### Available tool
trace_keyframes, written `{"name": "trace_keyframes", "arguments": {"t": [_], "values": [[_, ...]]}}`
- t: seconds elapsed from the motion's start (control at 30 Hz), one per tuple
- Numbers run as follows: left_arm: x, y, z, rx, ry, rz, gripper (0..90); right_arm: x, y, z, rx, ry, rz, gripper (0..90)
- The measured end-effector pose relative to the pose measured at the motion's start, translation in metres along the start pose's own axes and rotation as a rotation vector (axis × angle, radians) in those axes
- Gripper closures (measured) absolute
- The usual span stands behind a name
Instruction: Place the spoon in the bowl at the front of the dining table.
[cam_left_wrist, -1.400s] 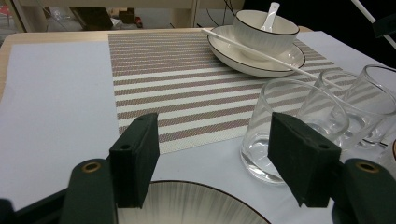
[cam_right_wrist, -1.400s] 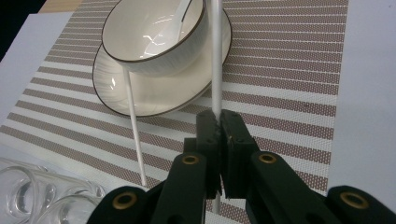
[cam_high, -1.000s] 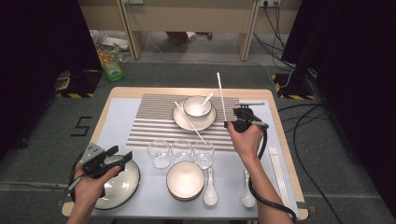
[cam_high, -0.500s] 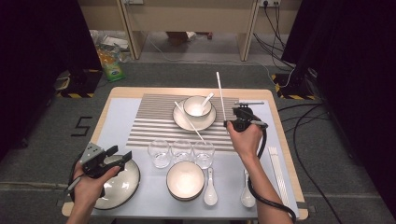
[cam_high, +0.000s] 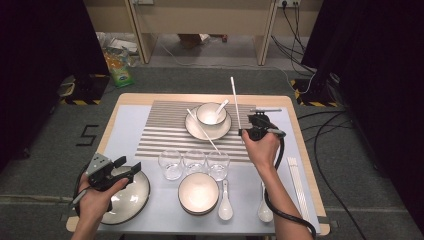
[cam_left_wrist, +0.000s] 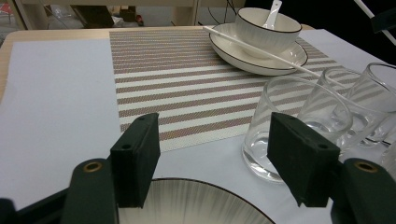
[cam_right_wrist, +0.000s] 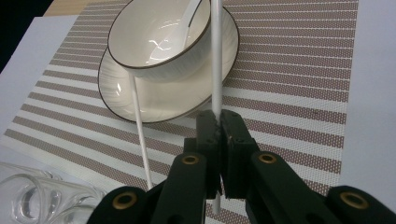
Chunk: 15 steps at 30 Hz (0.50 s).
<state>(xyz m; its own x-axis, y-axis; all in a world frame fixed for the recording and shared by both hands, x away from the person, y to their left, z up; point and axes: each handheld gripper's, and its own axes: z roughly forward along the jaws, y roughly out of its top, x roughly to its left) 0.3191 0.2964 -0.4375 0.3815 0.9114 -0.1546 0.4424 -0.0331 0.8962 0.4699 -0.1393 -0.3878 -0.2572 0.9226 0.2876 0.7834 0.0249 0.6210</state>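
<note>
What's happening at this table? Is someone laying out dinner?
A person is setting a table with two hand-held grippers. The right gripper has its fingers shut on a white chopstick, held up over the striped mat beside the bowl on its plate. A second chopstick already leans on that plate. The left gripper hangs open over a dish at the near left, holding nothing.
</note>
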Motion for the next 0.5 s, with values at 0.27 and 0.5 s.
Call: {"name": "trace_keyframes", "arguments": {"t": [0.27, 0.5], "values": [[0.001, 0.0005, -0.0009, 0.0, 0.002, 0.003, 33.9, 0.0018, 0.0014, 0.0014, -0.004, 0.006, -0.001, 87.3], [0.0013, 0.0009, -0.0011, -0.003, 0.001, 0.002, 33.9, 0.0036, 0.002, 0.0025, -0.004, 0.009, 0.003, 87.4]]}}
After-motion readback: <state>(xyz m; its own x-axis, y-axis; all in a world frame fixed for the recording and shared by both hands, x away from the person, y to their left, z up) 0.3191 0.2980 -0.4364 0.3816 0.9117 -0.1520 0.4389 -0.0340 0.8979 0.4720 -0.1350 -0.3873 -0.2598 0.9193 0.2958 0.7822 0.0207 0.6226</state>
